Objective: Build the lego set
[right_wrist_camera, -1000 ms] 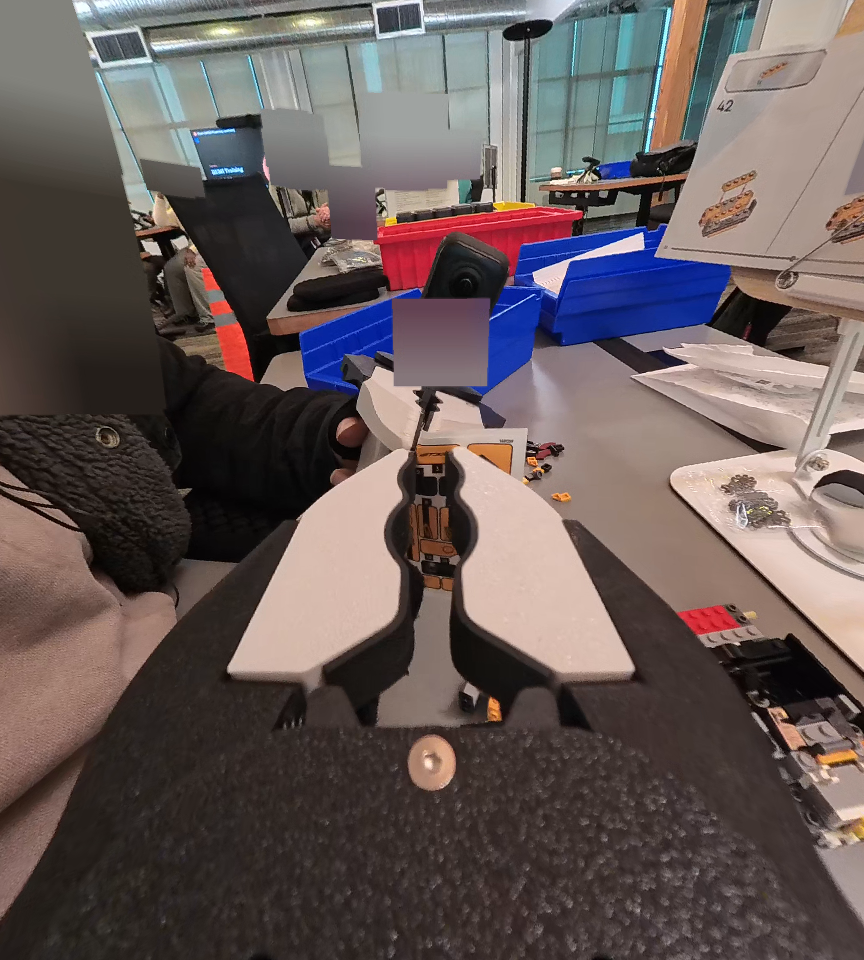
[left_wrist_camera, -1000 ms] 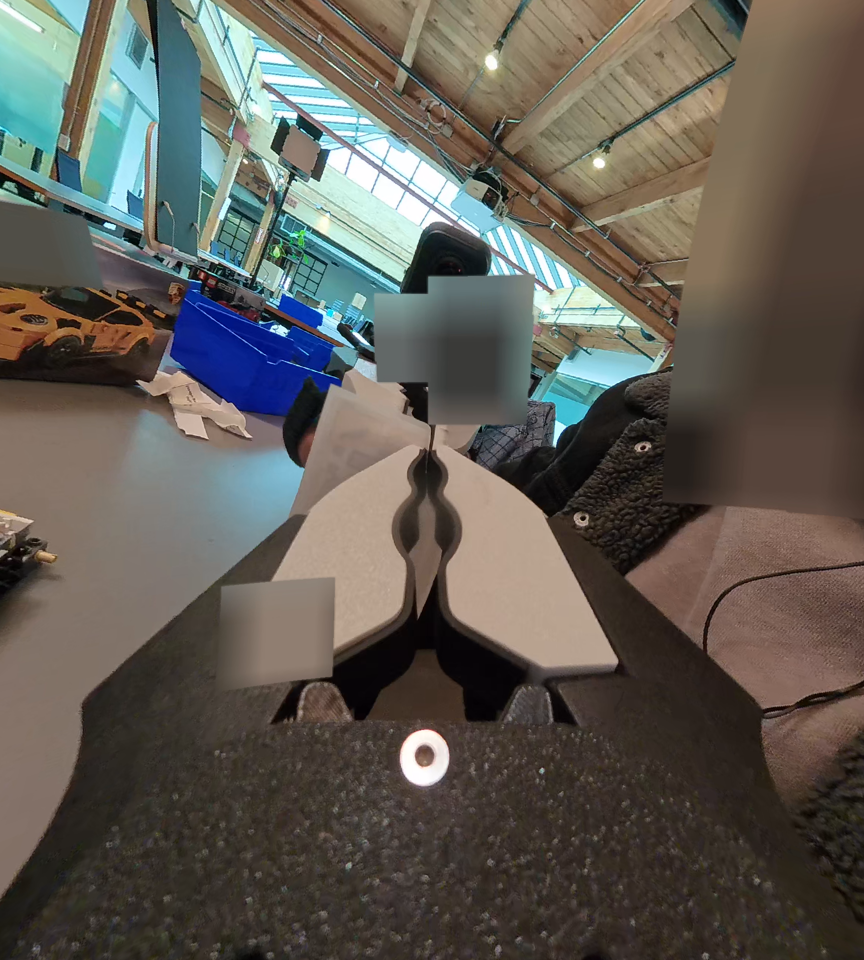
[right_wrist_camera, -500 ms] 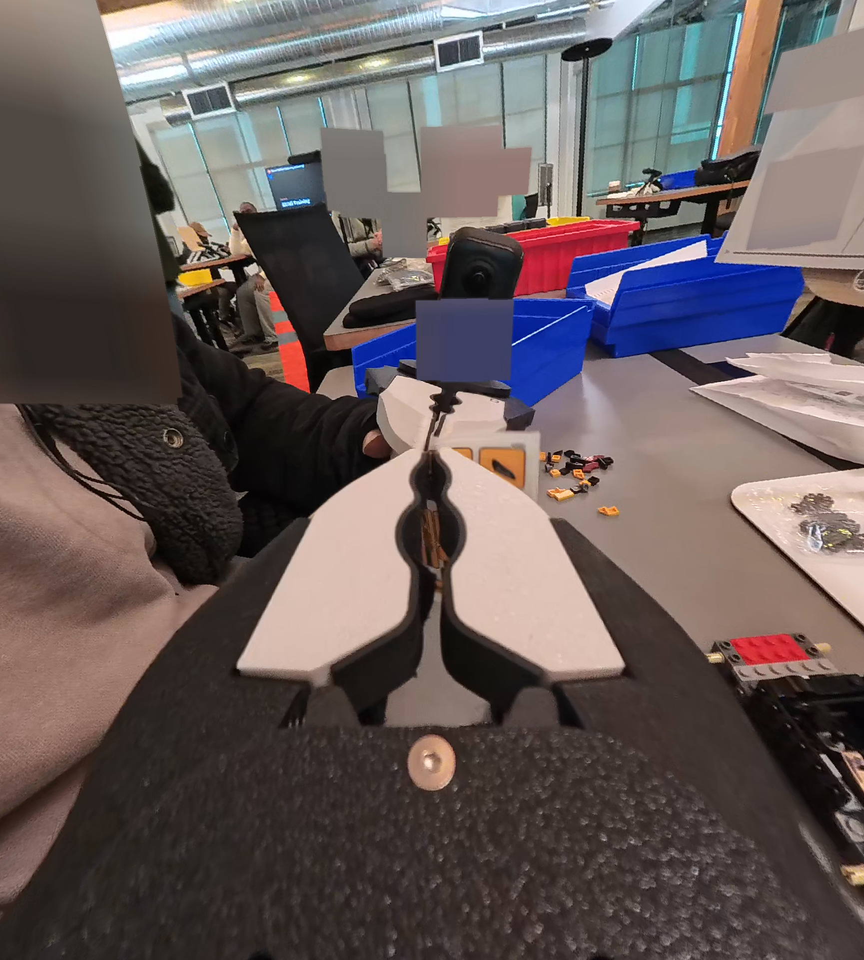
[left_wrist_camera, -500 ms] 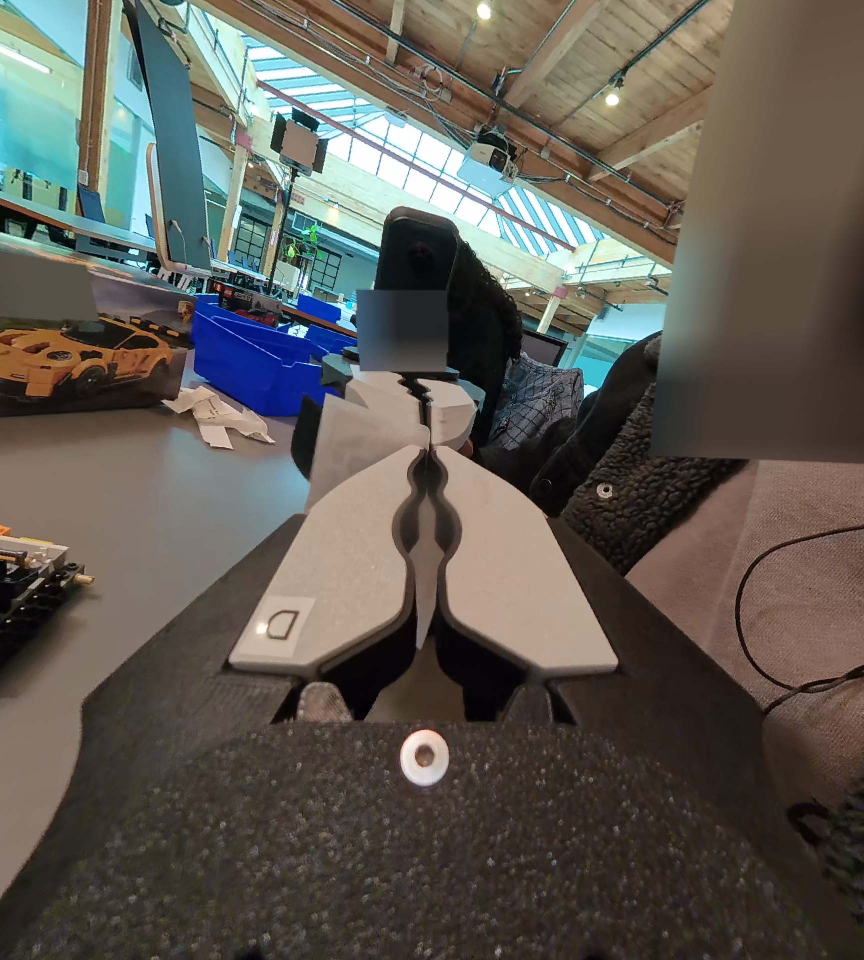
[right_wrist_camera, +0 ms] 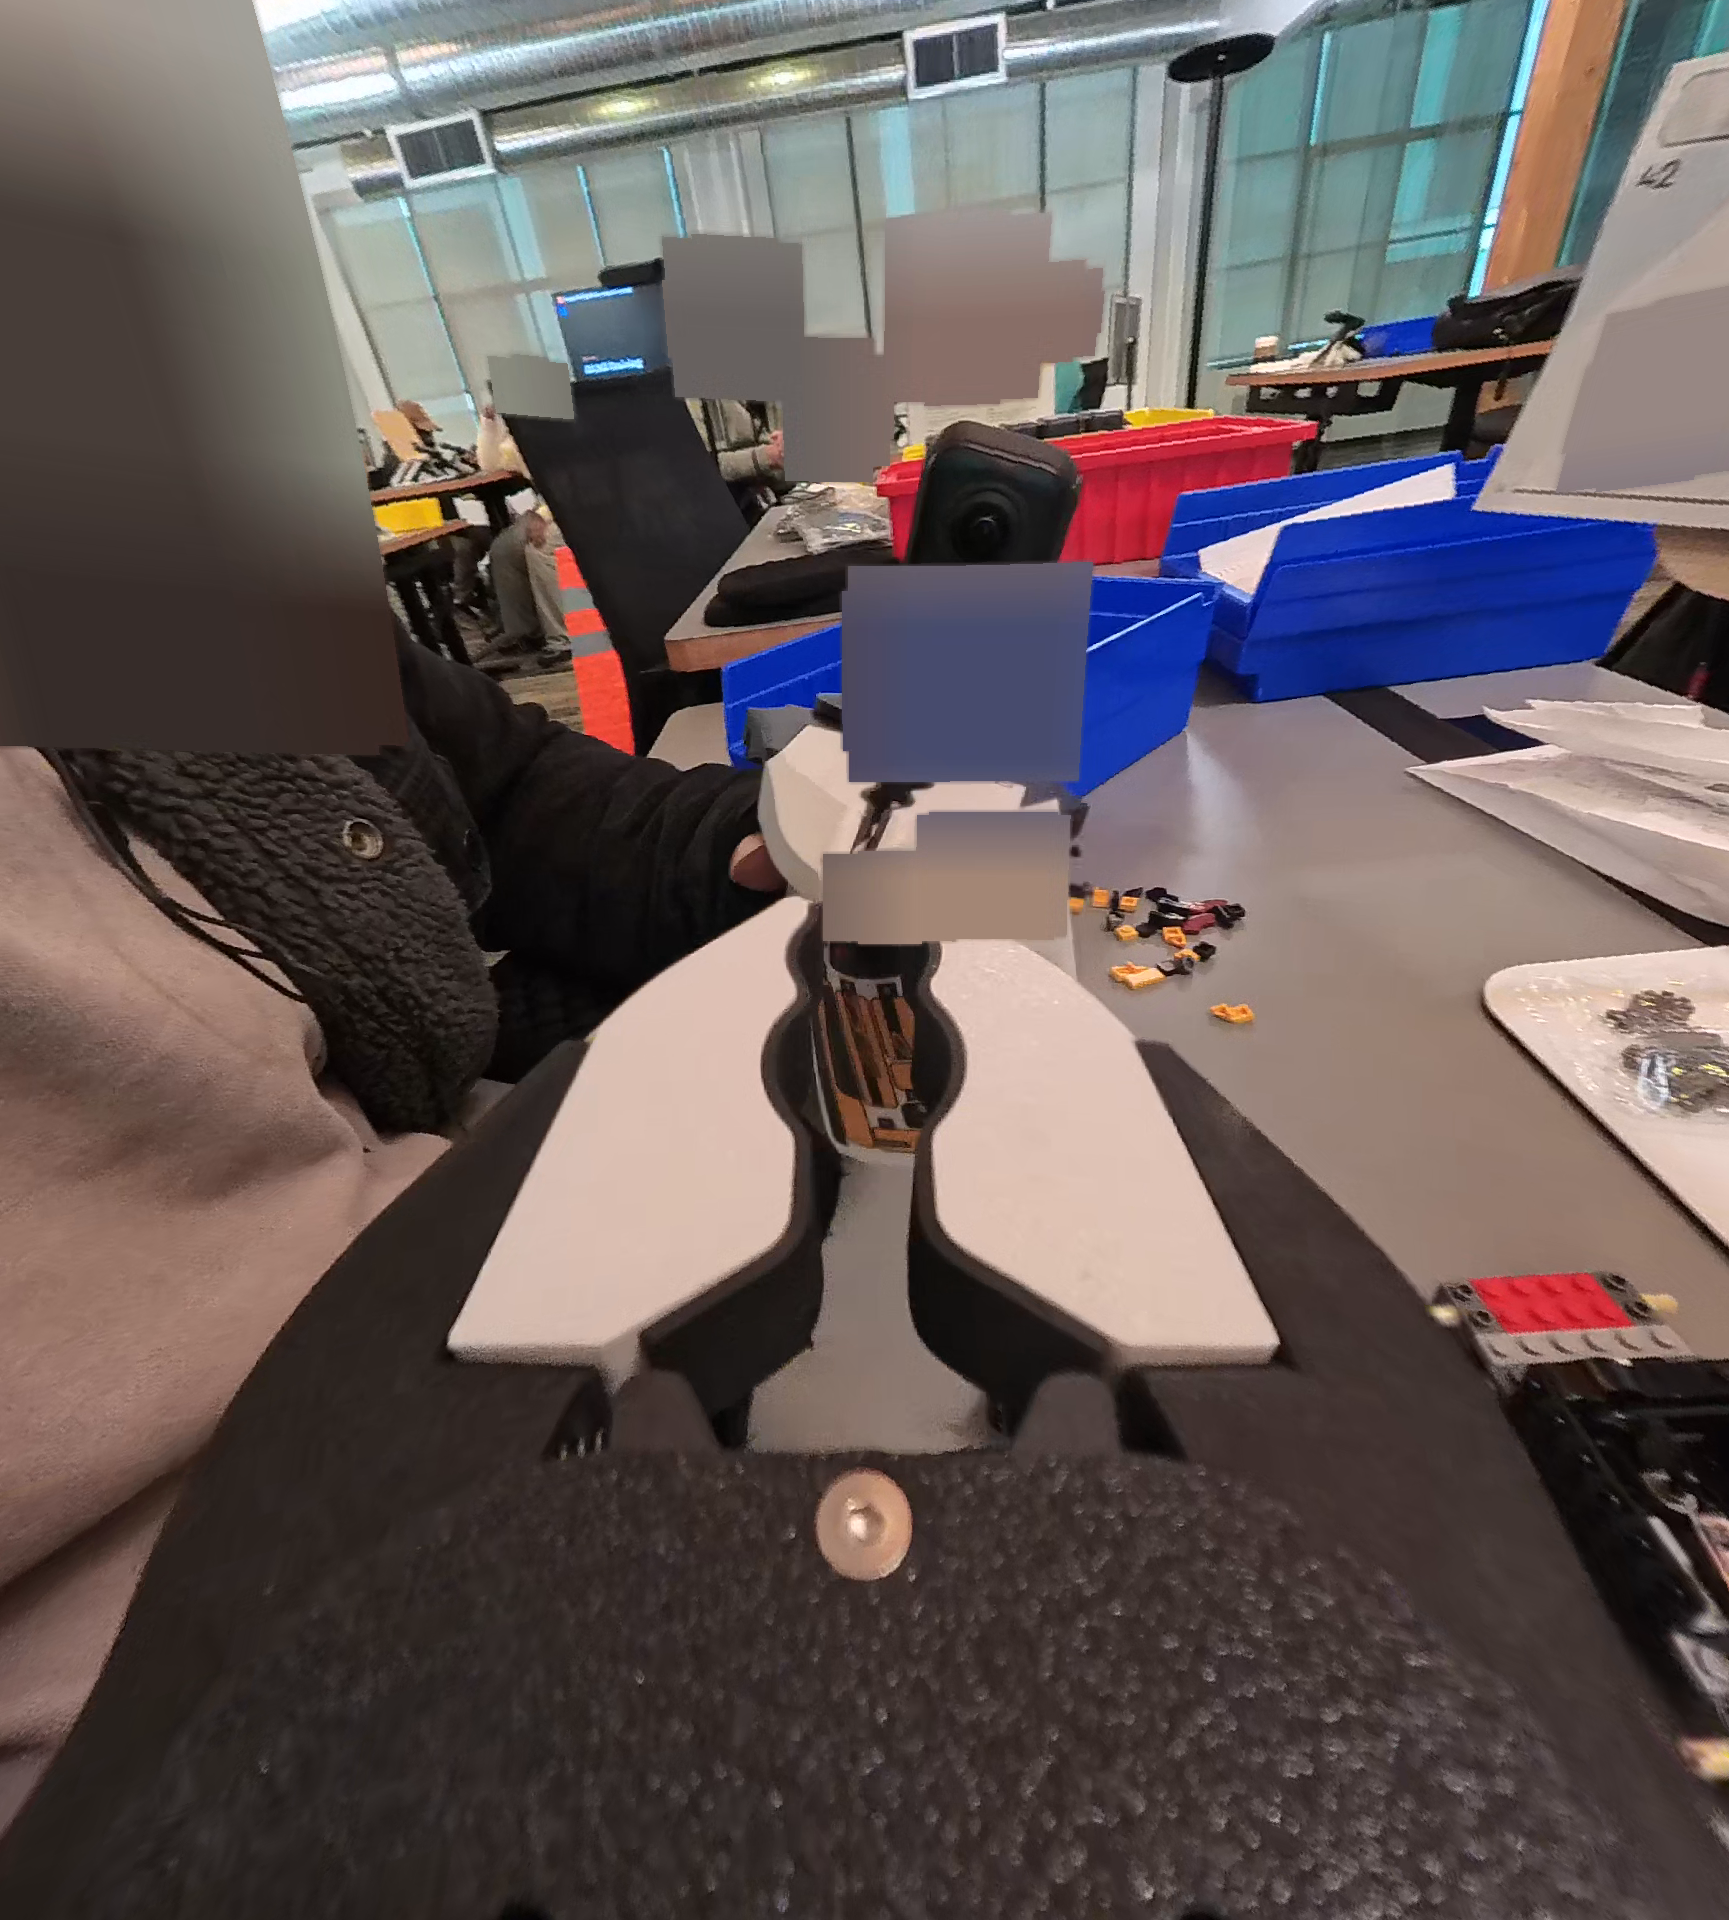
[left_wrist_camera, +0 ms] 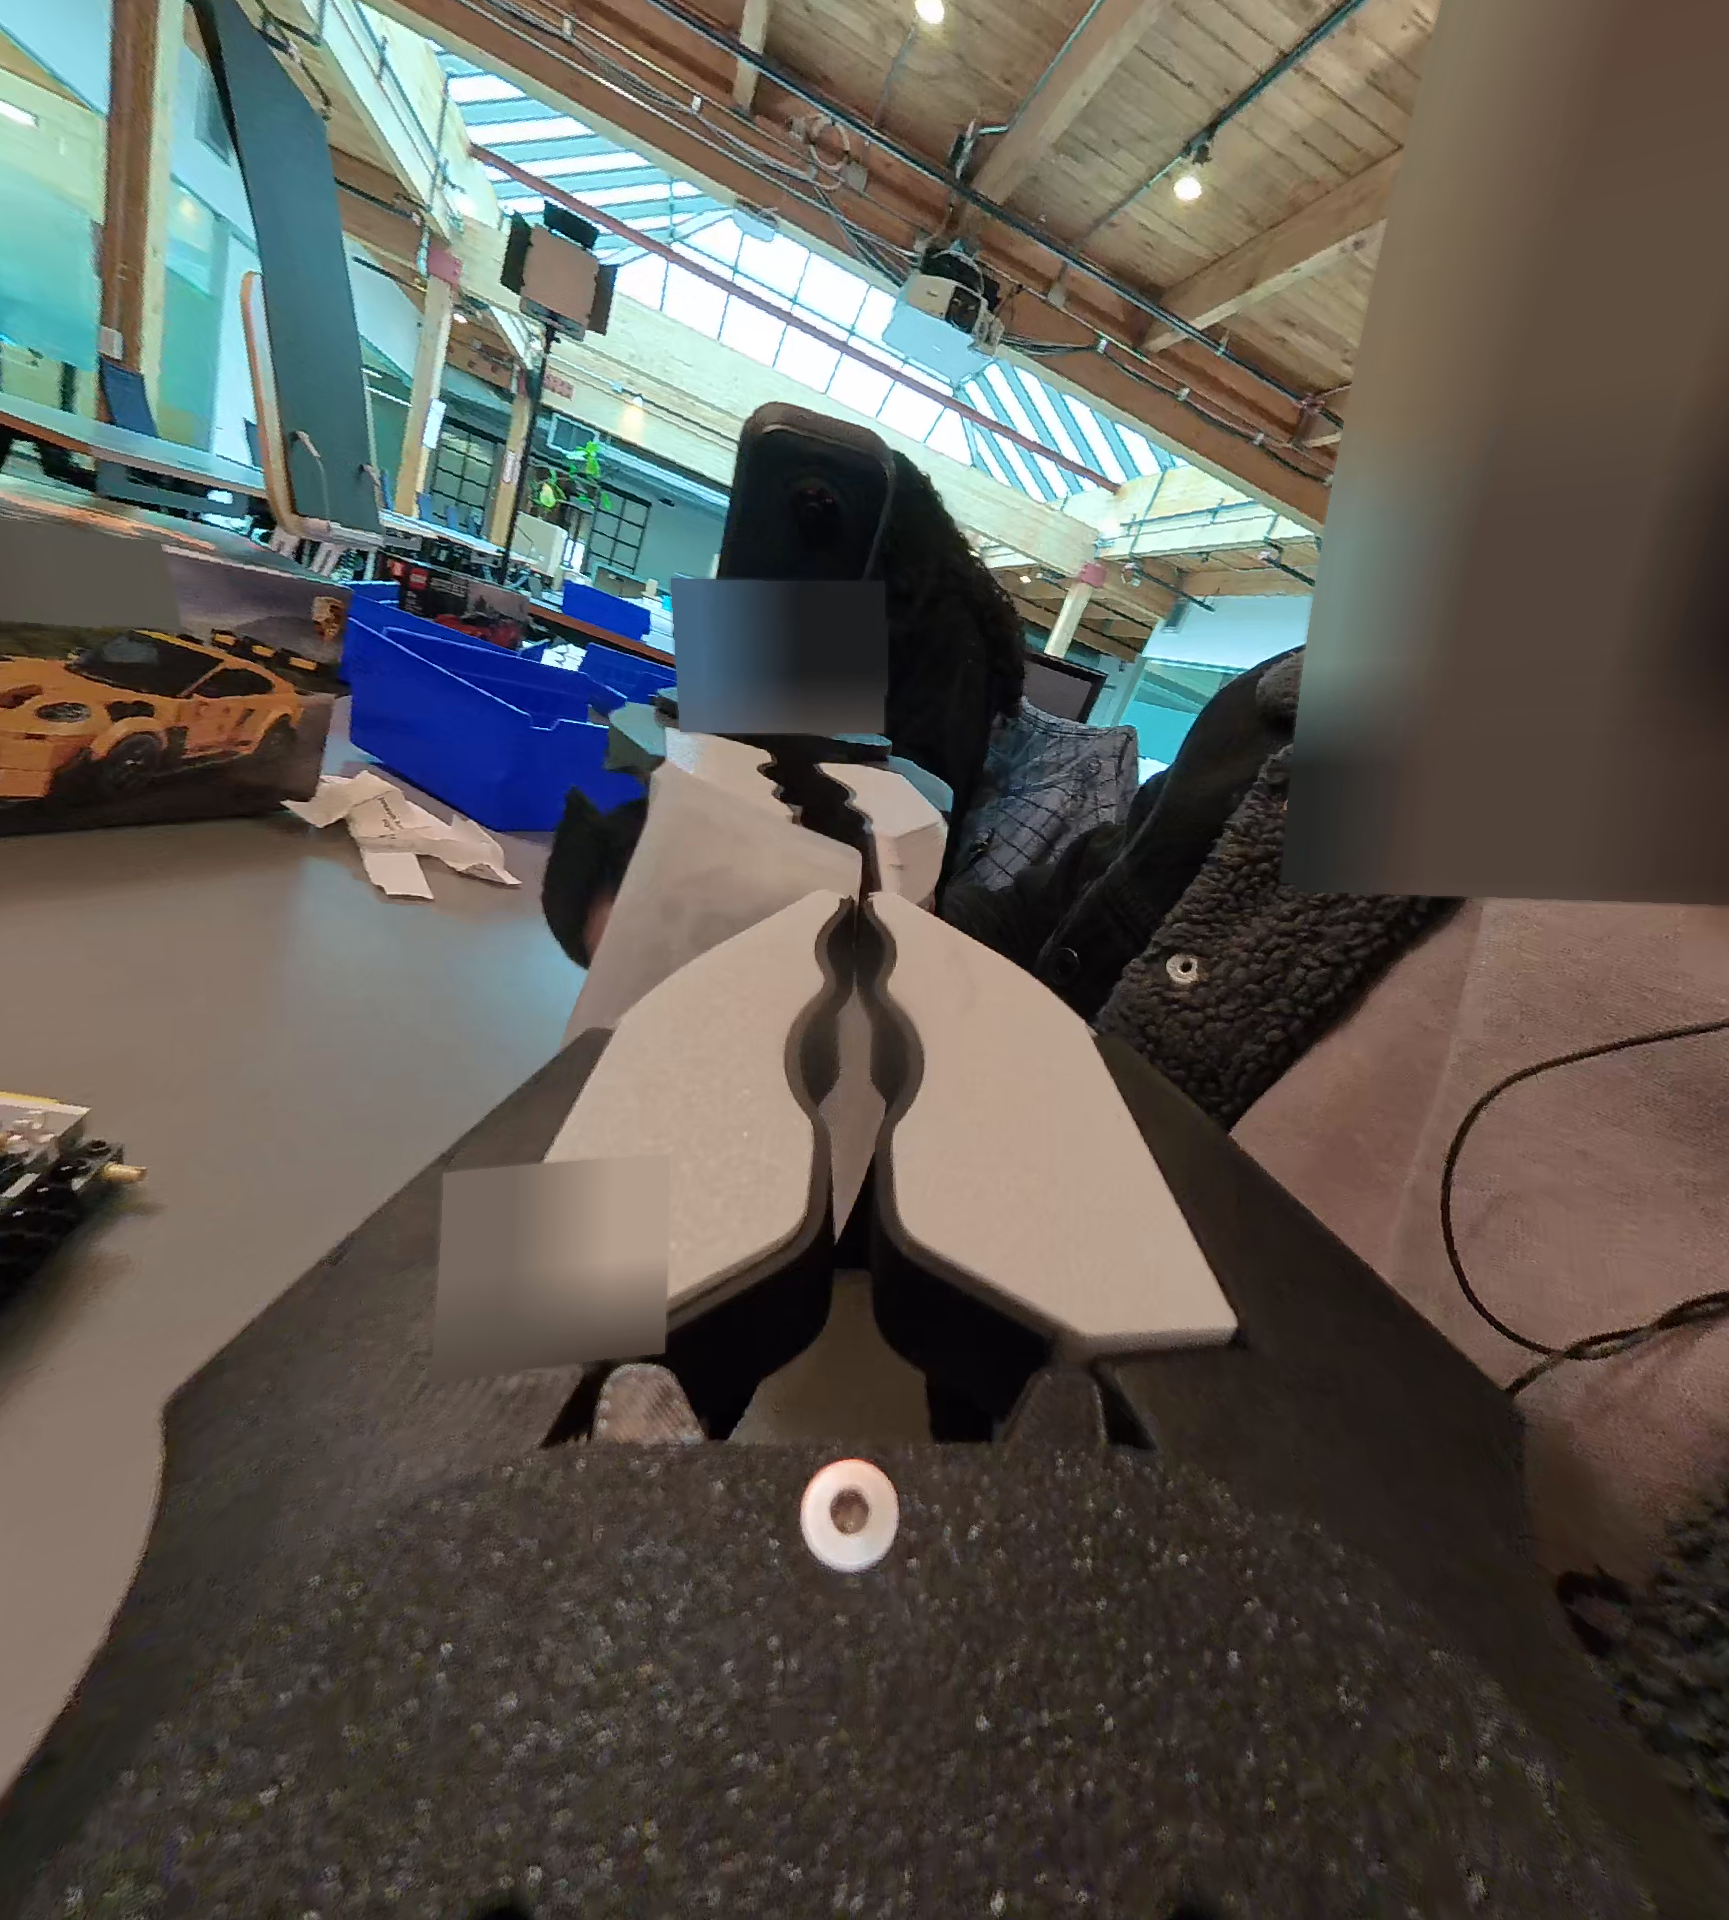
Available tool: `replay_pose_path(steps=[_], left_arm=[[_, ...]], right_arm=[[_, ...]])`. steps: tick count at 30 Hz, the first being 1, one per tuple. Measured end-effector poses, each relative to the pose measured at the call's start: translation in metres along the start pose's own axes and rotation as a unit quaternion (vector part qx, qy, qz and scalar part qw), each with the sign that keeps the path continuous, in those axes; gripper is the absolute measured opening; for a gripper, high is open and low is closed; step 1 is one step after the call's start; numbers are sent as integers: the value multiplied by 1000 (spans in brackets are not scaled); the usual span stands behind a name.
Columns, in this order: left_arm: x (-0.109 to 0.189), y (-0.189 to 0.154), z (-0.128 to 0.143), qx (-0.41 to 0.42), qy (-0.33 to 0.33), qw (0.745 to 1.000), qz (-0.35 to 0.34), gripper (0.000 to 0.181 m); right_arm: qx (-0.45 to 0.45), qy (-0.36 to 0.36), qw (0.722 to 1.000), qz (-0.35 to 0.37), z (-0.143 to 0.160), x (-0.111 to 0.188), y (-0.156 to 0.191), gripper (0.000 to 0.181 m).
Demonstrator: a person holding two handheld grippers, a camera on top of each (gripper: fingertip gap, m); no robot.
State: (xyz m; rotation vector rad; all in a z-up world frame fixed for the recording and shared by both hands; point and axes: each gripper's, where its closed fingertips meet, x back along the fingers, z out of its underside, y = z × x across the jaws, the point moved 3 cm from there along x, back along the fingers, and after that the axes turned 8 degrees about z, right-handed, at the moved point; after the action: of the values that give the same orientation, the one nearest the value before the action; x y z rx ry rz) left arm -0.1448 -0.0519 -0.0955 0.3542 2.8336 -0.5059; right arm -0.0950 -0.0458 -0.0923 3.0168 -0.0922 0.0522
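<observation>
White sticker sheet pinched between left claw tips, seemingly.

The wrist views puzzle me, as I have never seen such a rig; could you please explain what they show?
There is no robot here. A person holds a hand-held two-finger gripper in each hand, and each gripper carries a camera looking forward along its own fingers, so each picture shows its own gripper up close and the other one facing it farther off.

The left gripper is shut on a thin sticker sheet, whose plain back shows in the left wrist view. In the right wrist view the sheet's orange printed side passes between the fingers of the right gripper, whose jaws stand slightly apart.

On the grey table lie a scatter of small loose pieces, a partly built black lego car, the set's box picturing an orange car, and blue bins.
</observation>
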Motion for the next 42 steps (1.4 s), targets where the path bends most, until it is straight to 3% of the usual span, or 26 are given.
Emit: replay_pose_path(steps=[8, 18, 21, 35, 42], left_arm=[[-4, -7, 4, 14, 5, 999, 35, 0], [-2, -3, 6, 7, 15, 1000, 17, 0], [0, -1, 6, 0, 16, 1000, 7, 0], [4, 3, 2, -12, 6, 1000, -14, 0], [1, 0, 4, -13, 12, 1000, -4, 0]], right_arm=[[4, 1, 999, -34, 1, 0, 10, 14], [-7, 7, 999, -37, 5, 1, 6, 11], [-6, 3, 1000, -29, 3, 3, 4, 0], [38, 23, 999, 25, 4, 2, -3, 13], [36, 16, 999, 11, 3, 1, 3, 13]])
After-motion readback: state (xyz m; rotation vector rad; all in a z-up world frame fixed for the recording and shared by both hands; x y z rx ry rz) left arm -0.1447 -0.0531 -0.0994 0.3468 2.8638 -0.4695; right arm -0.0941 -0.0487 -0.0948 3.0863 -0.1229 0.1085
